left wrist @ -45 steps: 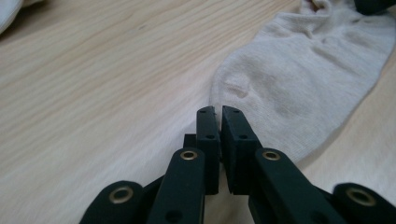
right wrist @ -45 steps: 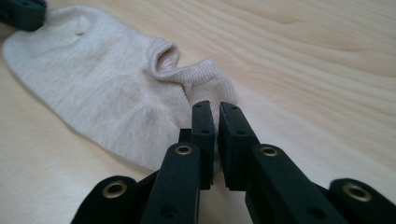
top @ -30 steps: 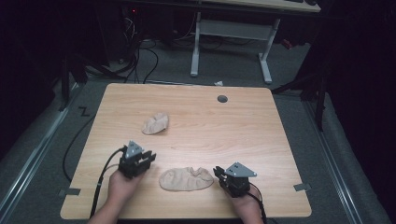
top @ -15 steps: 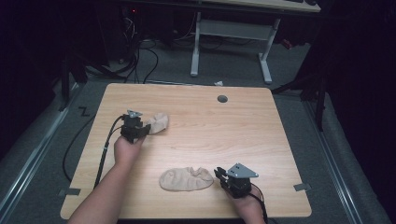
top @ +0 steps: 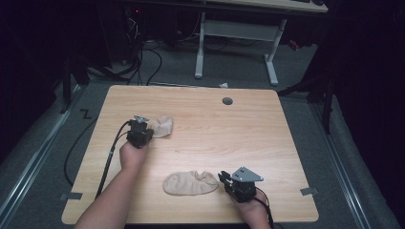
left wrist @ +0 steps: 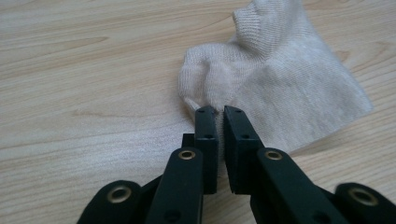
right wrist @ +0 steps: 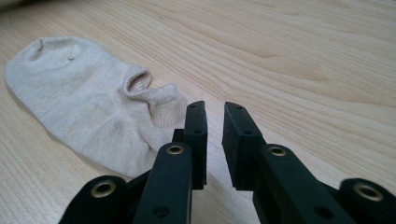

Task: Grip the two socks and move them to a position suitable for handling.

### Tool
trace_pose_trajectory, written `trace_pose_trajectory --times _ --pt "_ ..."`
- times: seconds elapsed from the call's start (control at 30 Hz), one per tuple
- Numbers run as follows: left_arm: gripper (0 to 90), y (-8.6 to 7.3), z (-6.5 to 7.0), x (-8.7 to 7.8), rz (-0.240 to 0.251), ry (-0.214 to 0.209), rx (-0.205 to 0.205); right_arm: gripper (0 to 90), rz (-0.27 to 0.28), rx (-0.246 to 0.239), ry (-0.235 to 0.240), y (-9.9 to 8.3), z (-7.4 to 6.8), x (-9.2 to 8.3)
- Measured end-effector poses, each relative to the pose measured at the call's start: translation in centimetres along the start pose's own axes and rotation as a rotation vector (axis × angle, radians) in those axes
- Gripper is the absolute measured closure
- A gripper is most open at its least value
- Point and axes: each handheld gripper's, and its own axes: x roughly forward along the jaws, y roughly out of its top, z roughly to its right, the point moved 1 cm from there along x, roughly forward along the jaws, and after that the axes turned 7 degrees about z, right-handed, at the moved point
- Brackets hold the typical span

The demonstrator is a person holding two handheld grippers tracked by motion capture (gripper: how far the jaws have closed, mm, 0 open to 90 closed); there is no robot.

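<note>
- Here, a light wooden table [top: 267, 143] with rounded corners stands on a grey floor in a dark room, seen from above; a person's two bare forearms come in over its near edge, each hand holding a black two-jaw gripper.
- The left gripper [top: 143, 131] sits toward the table's left edge, about midway between the near and far edges, with a black cable [top: 107, 162] trailing back along the forearm to the near edge.
- A small crumpled beige knitted sock [top: 161, 127] lies touching the tip of that gripper, on the side away from the left edge.
- In the left gripper view, the left gripper [left wrist: 220, 112] has just been closing its jaws, and they now pinch a fold at the sock's [left wrist: 280, 79] edge, with fabric showing in the narrow slit between them.
- The rest of that sock lies bunched and rumpled on the wood beyond the jaws.
- The right gripper [top: 224, 180] rests near the table's near edge, right of centre, with a grey three-cornered plate on top.
- A second beige knitted sock, flat and oval [top: 190, 183], lies near the near edge, just beside the right gripper's tip.
- In the right gripper view, the right gripper [right wrist: 215, 109] has its jaws slightly apart with bare wood between them; the flat sock's [right wrist: 79, 102] opening lies just beside the left-hand jaw, and whether they touch cannot be told.
- A small dark round hole [top: 227, 100] sits in the tabletop near the far edge.
</note>
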Motion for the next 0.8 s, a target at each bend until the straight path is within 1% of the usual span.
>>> trace_pose_trajectory --times 0.07,0.13,0.17,0.23,0.27,0.3,0.37,0.4,0.47,0.5,0.6,0.67,0.7,0.73,0.8 --pt "84.9 -0.1 0.0 -0.1 0.001 -0.004 0.002 80.6 0.000 0.000 0.000 0.0 0.0 0.0" --pt "85.1 -0.3 0.0 -0.5 0.014 -0.008 -0.004 80.5 0.002 -0.004 -0.001 0.0 0.0 0.0" --pt "85.1 -0.3 0.0 -0.7 0.007 -0.015 -0.005 80.6 0.002 -0.004 -0.001 0.0 0.0 0.0" --pt "85.2 -0.4 0.2 -1.5 0.027 -0.028 0.006 80.5 -0.001 -0.005 -0.002 0.0 0.0 0.1" --pt "85.2 -0.4 0.2 -1.5 0.027 -0.028 0.006 80.5 -0.001 -0.005 -0.002 0.0 0.0 0.1" --pt "85.2 -0.6 0.4 -2.3 0.041 -0.037 0.012 80.4 0.000 -0.008 0.000 0.0 0.0 0.1" --pt "85.3 -0.6 0.5 -2.5 0.044 -0.039 0.016 80.4 0.000 -0.008 -0.001 0.0 0.0 0.1" --pt "85.2 -0.9 0.8 -3.1 0.044 -0.048 0.029 80.4 -0.003 -0.008 0.000 0.0 -0.1 0.1" --pt "85.2 -1.3 1.2 -3.7 0.046 -0.053 0.044 80.4 -0.003 -0.010 0.000 0.0 -0.1 0.1" --pt "85.2 -1.3 1.2 -3.7 0.046 -0.053 0.044 80.4 -0.003 -0.010 0.000 0.0 -0.1 0.1" --pt "85.2 -2.2 1.8 -5.2 0.060 -0.068 0.048 80.4 0.001 -0.009 0.003 0.0 -0.2 0.1" --pt "85.2 -2.7 2.1 -5.9 0.072 -0.076 0.042 80.2 -0.001 -0.010 0.005 0.0 -0.3 0.1" --pt "85.2 -2.9 2.2 -6.3 0.078 -0.082 0.039 80.0 -0.002 -0.011 0.004 0.0 -0.3 0.1" --pt "85.2 -2.9 2.2 -6.3 0.078 -0.082 0.039 80.0 -0.002 -0.011 0.004 0.0 -0.3 0.1" --pt "85.1 -3.4 2.8 -7.3 0.099 -0.099 0.039 79.6 0.001 -0.013 0.007 0.1 -0.4 0.2"
